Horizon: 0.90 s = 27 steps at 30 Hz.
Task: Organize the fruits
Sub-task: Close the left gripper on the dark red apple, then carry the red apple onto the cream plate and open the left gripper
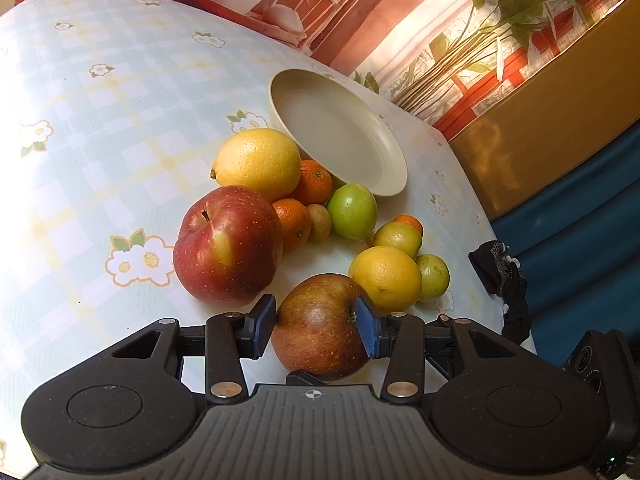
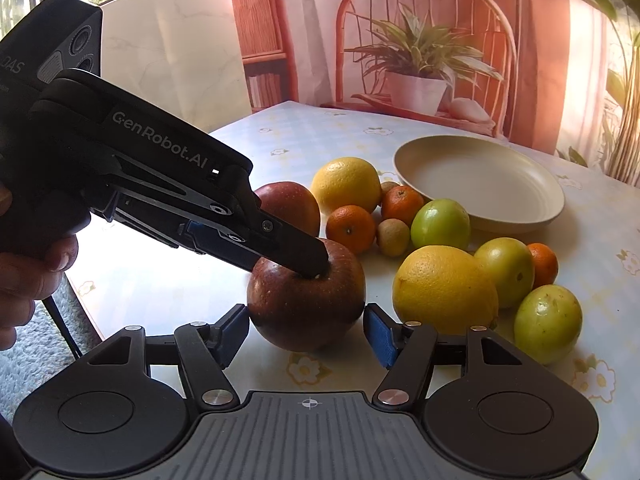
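Observation:
A dark red apple point(image 1: 320, 330) lies on the table between the blue pads of my left gripper point(image 1: 316, 330), which is shut on it. In the right wrist view the same apple point(image 2: 306, 304) sits between the fingers of my right gripper point(image 2: 306, 330), which is open around it without touching. The left gripper's fingers point(image 2: 280, 246) reach onto the apple's top from the left. A larger red apple point(image 1: 226, 250), two yellow citrus fruits point(image 1: 258, 162) point(image 1: 386, 276), small oranges point(image 1: 294, 222), green fruits point(image 1: 352, 210) and an empty cream plate point(image 1: 340, 130) lie beyond.
The table has a pale checked cloth with flowers point(image 1: 100, 120). A printed backdrop with a chair and plants point(image 2: 420, 40) hangs behind it. The table's right edge point(image 1: 472, 184) drops to a yellow and blue surface. A hand point(image 2: 28, 272) holds the left gripper.

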### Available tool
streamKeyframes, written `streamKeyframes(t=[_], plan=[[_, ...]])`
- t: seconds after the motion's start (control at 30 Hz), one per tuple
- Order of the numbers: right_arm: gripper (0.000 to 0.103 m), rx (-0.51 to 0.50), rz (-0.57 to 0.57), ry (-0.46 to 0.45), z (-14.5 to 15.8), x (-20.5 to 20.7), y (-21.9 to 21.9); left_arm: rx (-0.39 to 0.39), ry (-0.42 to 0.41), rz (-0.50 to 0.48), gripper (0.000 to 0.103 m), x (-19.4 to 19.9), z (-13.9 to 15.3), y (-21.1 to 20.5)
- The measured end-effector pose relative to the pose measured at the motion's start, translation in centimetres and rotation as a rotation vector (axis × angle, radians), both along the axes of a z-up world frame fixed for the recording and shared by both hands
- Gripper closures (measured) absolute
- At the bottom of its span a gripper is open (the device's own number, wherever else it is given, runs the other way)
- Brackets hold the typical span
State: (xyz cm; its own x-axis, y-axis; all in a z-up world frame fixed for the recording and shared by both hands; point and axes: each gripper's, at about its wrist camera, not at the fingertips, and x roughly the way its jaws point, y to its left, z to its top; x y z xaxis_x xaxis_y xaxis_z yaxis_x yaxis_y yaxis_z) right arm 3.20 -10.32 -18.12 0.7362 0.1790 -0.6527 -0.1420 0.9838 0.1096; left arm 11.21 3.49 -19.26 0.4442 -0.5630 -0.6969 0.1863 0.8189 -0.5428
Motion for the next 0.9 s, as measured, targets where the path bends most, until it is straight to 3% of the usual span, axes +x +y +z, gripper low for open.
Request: streamKeyframes(t=[0.23, 0.47, 0.9], plan=[[0.045, -0.005, -0.012, -0.006, -0.1, -0.1, 0.1, -0.003, -0.014, -0.009, 0.057, 0.0, 0.2, -0.1], [0.045, -0.023, -0.023, -0.046, 2.4, 0.7, -0.8, 0.022, -0.113, -0.036, 0.057, 0.7, 3.3, -1.3], [0.045, -0.111, 0.016, -0.126, 7.4, 7.1, -6.2, 0.038, -0.25, -0.06, 0.057, 7.3, 8.6, -4.3]])
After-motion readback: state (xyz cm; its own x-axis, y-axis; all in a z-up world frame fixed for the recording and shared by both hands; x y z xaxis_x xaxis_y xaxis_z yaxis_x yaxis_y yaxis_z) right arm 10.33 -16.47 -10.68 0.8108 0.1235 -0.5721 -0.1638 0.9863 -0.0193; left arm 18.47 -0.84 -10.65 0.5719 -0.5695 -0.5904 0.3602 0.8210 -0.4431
